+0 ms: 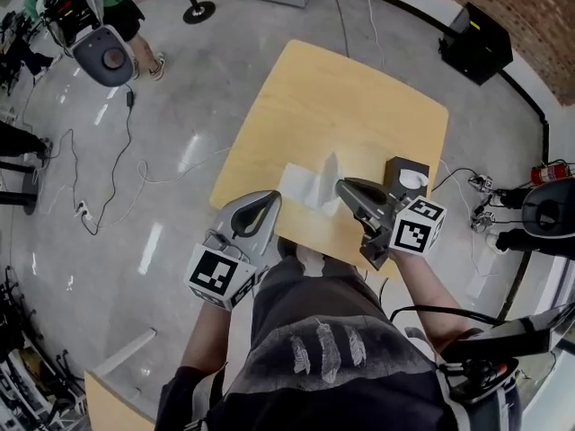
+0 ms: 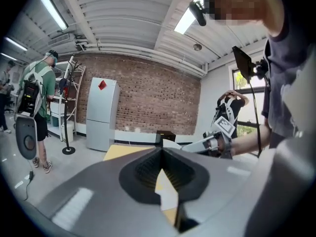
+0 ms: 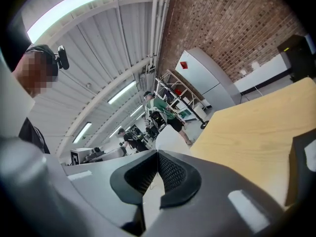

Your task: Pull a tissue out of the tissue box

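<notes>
Our right tool (image 1: 343, 187) pinches a raised fold of the tissue (image 1: 304, 187), which lies spread on the surface (image 1: 341, 97) just left of the tissue box (image 1: 404, 176), likely drawn free of it, while our left tool (image 1: 271, 197) hangs pressed together, empty, at the near left edge.

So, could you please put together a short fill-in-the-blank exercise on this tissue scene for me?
1. The dark tissue box stands on a ___ table.
2. The right gripper has its jaws ___ on the tissue.
3. The tissue lying out on the table is ___ in colour.
4. In the left gripper view, the far wall is built of ___.

Missing words: wooden; shut; white; brick.
</notes>
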Motion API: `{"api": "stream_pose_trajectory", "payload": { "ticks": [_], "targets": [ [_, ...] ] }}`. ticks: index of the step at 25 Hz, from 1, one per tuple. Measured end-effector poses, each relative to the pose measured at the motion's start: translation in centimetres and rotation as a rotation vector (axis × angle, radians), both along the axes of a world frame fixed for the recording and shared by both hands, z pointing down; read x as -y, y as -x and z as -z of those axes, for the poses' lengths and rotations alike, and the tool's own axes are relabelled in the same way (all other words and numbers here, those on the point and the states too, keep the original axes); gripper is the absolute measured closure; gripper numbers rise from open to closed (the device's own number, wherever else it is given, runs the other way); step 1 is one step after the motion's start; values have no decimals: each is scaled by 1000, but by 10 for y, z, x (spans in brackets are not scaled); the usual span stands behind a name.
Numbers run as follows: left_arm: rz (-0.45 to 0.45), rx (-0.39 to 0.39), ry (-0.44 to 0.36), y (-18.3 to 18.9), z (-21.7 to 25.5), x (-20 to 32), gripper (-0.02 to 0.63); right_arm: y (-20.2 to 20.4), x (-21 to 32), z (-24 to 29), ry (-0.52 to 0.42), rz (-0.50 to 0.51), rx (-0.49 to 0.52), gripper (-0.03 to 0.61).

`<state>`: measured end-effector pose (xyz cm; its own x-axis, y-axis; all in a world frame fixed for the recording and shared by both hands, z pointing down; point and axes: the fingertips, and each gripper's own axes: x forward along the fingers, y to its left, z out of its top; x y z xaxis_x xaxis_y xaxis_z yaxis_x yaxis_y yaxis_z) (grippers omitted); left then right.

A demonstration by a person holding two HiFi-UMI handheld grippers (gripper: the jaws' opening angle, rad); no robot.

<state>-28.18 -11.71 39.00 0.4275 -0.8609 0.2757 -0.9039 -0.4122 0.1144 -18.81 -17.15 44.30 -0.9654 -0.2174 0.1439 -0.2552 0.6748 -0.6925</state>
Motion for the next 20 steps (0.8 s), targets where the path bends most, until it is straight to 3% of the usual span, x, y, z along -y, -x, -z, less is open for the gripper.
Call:
{"api": "stream_pose_trajectory", "payload": {
  "ticks": [16,20],
  "targets": [
    [-119,8,50,-3,-15,8,612,-43,-1,-94,241,-284,81,577],
    [-133,9,52,-3,-16,13,612,-43,7,-87,235,-311,105,577]
  ]
}}
